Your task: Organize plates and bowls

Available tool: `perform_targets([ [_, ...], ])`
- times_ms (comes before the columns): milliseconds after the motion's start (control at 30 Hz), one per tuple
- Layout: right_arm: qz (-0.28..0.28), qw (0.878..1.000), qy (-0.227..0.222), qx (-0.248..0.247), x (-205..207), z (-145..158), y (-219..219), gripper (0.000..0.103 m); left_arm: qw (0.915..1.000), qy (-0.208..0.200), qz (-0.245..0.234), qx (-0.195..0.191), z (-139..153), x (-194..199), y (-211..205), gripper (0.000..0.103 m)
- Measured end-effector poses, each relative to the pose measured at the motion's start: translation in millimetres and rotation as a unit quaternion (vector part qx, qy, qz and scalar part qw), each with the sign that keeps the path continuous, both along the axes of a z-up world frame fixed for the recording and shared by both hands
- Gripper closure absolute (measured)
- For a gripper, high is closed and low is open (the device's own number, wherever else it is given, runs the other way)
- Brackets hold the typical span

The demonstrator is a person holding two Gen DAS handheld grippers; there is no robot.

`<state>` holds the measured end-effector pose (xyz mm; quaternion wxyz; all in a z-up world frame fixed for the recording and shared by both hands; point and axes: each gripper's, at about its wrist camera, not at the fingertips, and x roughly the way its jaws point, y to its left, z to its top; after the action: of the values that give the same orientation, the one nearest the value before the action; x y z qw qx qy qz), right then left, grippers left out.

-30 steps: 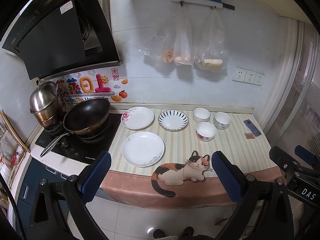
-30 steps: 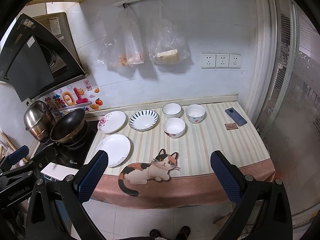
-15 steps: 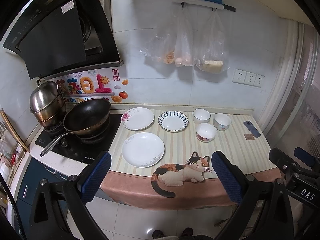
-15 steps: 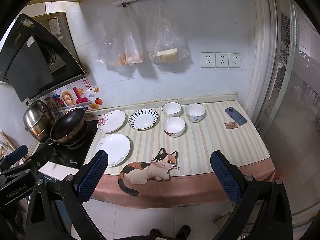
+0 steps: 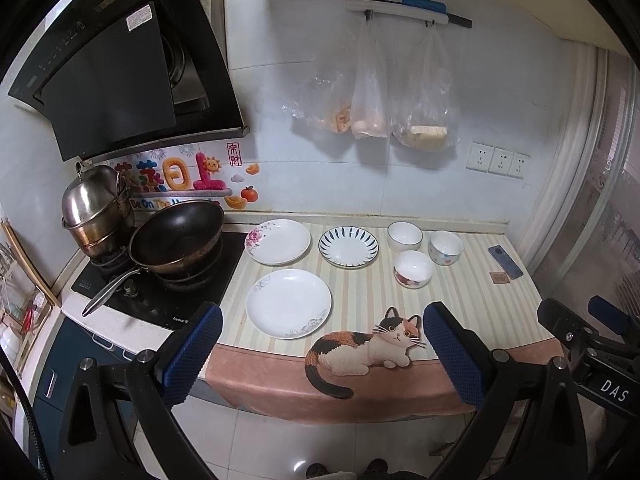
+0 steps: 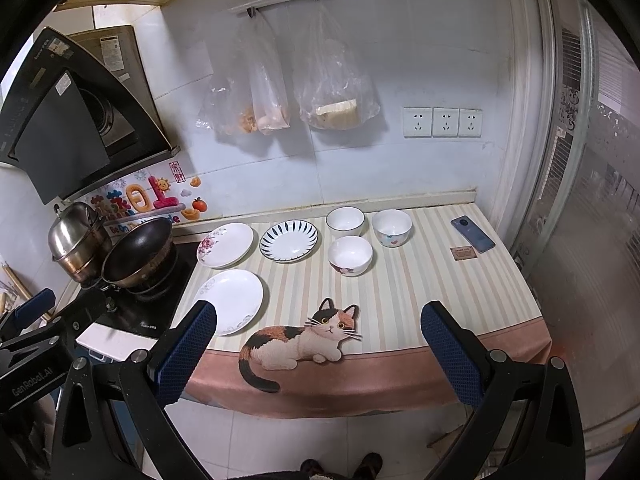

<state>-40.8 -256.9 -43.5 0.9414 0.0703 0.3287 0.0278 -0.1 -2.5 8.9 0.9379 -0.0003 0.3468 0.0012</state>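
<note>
Three plates lie on the striped counter: a plain white plate [image 5: 289, 303] [image 6: 232, 301] in front, a pink-flowered plate [image 5: 279, 241] [image 6: 226, 245] and a blue-striped plate [image 5: 348, 246] [image 6: 288, 240] behind. Three white bowls stand to their right: a near bowl [image 5: 414, 268] [image 6: 350, 255], a back left bowl [image 5: 405, 236] [image 6: 345, 221] and a back right bowl [image 5: 445, 247] [image 6: 391, 227]. My left gripper [image 5: 322, 350] and right gripper [image 6: 318, 352] are open, empty, held off the counter's front edge.
A black wok [image 5: 176, 240] and a steel pot [image 5: 96, 216] sit on the hob at left. A phone [image 6: 473, 233] and a small card [image 6: 462, 253] lie at the counter's right end. Plastic bags [image 6: 336, 92] hang on the wall. A cat picture [image 6: 304, 340] is on the counter cloth.
Both views have shifted very slightly; the dishes have not moved and both grippers stay open.
</note>
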Motion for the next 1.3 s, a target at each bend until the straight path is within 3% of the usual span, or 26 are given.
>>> perform_targets([
  [600, -0.003, 1.000, -0.002, 0.001, -1.2, 0.7, 0.3, 0.000, 1.0000, -0.003, -0.005, -0.002, -1.2, 1.8, 3.1, 0.000],
  [767, -0.002, 1.000, -0.011, 0.027, 8.5, -7.2, 8.0, 0.000, 0.9996, -0.028, 0.007, -0.001, -9.8, 12.6, 15.5, 0.000],
  [967, 0.030, 0.996, 0.053, 0.071, 59.9, -60.4, 28.3, 0.000, 0.9983, -0.026, 0.044, 0.028, -56.5, 60.2, 53.4, 0.000],
  [1067, 0.055, 0.989, 0.108, 0.090, 95.9, -98.7, 43.5, 0.000, 0.9979, 0.010, 0.055, 0.033, -92.1, 96.4, 74.5, 0.000],
  [1167, 0.082, 0.980, 0.150, 0.100, 137.6, -140.6, 63.6, 0.000, 0.9965, 0.065, 0.051, 0.008, -132.2, 133.6, 94.5, 0.000],
  [1300, 0.120, 0.966, 0.199, 0.116, 202.2, -200.6, 86.7, 0.000, 0.9890, 0.136, 0.058, 0.003, -191.4, 186.2, 113.7, 0.000],
])
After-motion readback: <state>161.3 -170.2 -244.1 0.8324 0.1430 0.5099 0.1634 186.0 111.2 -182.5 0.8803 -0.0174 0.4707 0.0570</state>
